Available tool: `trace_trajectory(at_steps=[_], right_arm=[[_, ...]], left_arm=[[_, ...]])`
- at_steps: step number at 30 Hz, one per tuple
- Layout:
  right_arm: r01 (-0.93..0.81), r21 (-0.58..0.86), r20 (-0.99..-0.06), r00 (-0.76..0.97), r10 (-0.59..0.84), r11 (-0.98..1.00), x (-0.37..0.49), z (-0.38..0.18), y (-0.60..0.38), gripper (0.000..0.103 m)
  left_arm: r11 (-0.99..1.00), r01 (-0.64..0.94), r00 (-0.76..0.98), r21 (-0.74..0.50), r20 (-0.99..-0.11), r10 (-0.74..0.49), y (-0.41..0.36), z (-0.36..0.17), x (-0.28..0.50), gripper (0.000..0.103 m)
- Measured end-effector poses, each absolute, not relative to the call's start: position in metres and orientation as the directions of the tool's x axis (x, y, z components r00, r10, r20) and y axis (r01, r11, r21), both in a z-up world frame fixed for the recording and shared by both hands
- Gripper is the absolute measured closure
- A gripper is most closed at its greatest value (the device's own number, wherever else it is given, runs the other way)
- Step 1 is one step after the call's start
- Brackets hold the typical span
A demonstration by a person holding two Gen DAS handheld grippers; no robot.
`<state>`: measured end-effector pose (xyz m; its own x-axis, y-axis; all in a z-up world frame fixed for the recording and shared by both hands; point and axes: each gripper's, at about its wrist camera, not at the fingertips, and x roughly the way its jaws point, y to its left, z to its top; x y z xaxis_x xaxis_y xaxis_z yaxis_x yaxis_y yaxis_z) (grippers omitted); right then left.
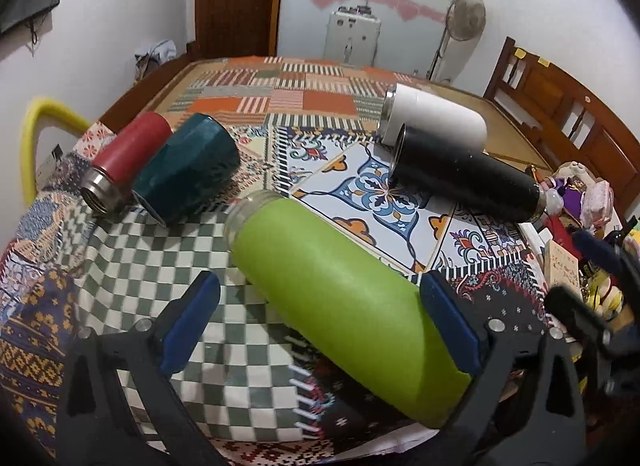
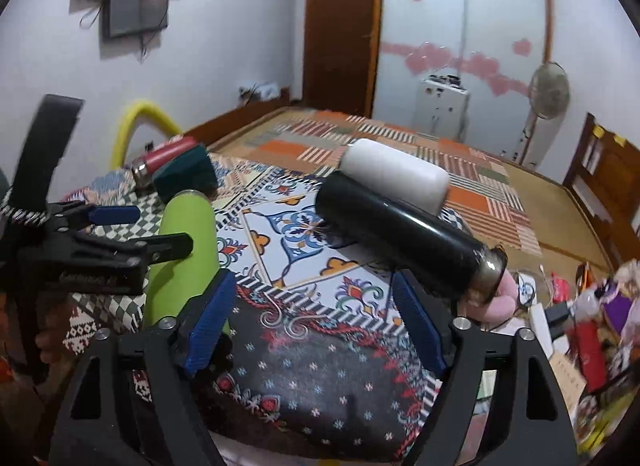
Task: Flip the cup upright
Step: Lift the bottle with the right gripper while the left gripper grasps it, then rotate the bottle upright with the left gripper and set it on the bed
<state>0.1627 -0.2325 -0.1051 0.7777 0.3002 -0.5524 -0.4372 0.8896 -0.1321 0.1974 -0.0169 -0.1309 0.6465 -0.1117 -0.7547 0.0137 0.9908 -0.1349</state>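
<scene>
Cups lie on their sides all over the patterned cloth (image 1: 152, 266) that covers the desk, and the green cup (image 1: 344, 298) serves as the landmark, stretched out with its open mouth pointing away from the left camera. The left gripper (image 1: 320, 326) straddles its lower body with jaws spread wide; one blue pad (image 1: 448, 318) sits right against the cup's side while the other stands clear of it, so nothing is clamped yet. Straddling it this way probably sets up a squeeze across the barrel, so it can be swung onto its base. Beyond the green cup's mouth, on the left gripper's side, a dark teal cup (image 1: 188, 173) and a red cup (image 1: 128, 153) lie touching each other. Across the blue tile pattern from it, a black cup (image 1: 464, 177) rests against a white cup (image 1: 432, 117). The right gripper (image 2: 316, 322) hangs wide open and empty just beside the green cup, over bare cloth, with the black cup's base near its outer finger, likely waiting its turn.
</scene>
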Motion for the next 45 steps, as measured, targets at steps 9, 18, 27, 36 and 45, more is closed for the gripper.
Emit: trace_trajectory(at_steps=[9, 18, 27, 36, 45], right_arm=[[-0.411, 0.010, -0.496, 0.789, 0.361, 0.911, 0.154, -0.125, -0.261, 0.023], [-0.411, 0.080, -0.423, 0.811, 0.405, 0.908, 0.143, -0.116, -0.275, 0.022], [-0.426, 0.065, -0.399, 0.818, 0.415, 0.902, 0.139, -0.109, -0.267, 0.022], [-0.420, 0.057, -0.359, 0.838, 0.411, 0.906, 0.137, -0.101, -0.262, 0.007], [-0.411, 0.029, -0.348, 0.851, 0.394, 0.911, 0.138, -0.095, -0.255, 0.001]], left_arm=[[0.997, 0.069, 0.579, -0.019, -0.813, -0.055, -0.049, -0.144, 0.226, 0.000], [0.956, 0.255, 0.593, 0.148, -0.805, -0.034, -0.055, -0.142, 0.241, 0.034], [0.954, 0.297, 0.446, 0.032, -0.888, -0.109, -0.031, -0.137, 0.258, 0.035], [0.950, 0.304, 0.359, 0.078, -0.932, -0.038, -0.033, -0.156, 0.278, 0.031], [0.946, 0.317, 0.440, 0.065, -0.894, -0.086, -0.034, -0.136, 0.263, 0.039]])
